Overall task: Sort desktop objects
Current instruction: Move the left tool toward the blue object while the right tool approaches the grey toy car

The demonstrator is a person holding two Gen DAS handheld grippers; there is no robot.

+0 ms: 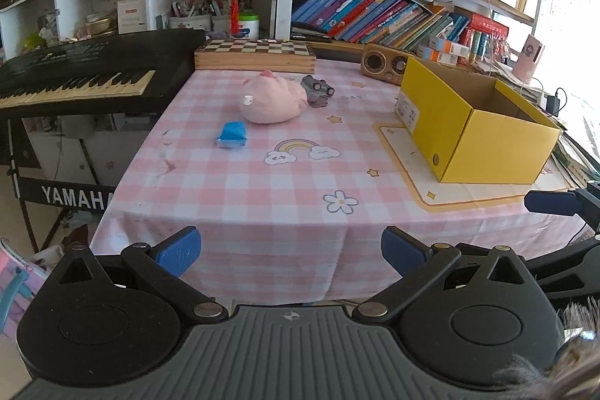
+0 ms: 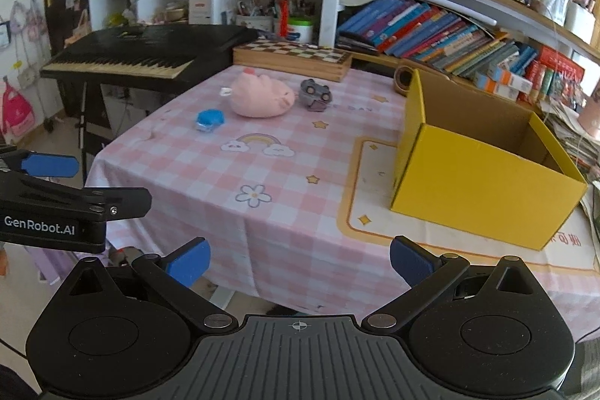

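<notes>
A pink plush toy (image 1: 272,100) lies on the far part of the pink checked tablecloth (image 1: 262,197). A small grey toy (image 1: 317,92) touches its right side, and a blue packet (image 1: 231,135) lies in front of it to the left. An open yellow box (image 1: 476,122) stands on the right. The same plush (image 2: 260,96), grey toy (image 2: 315,94), blue packet (image 2: 210,120) and box (image 2: 483,175) show in the right wrist view. My left gripper (image 1: 290,252) and right gripper (image 2: 298,259) are both open and empty, at the table's near edge.
A black Yamaha keyboard (image 1: 86,70) stands left of the table. A wooden chessboard box (image 1: 255,55) and a small wooden radio (image 1: 384,62) sit at the back edge. Shelves of books (image 1: 393,14) rise behind. The left gripper's body (image 2: 56,208) is at the right wrist view's left edge.
</notes>
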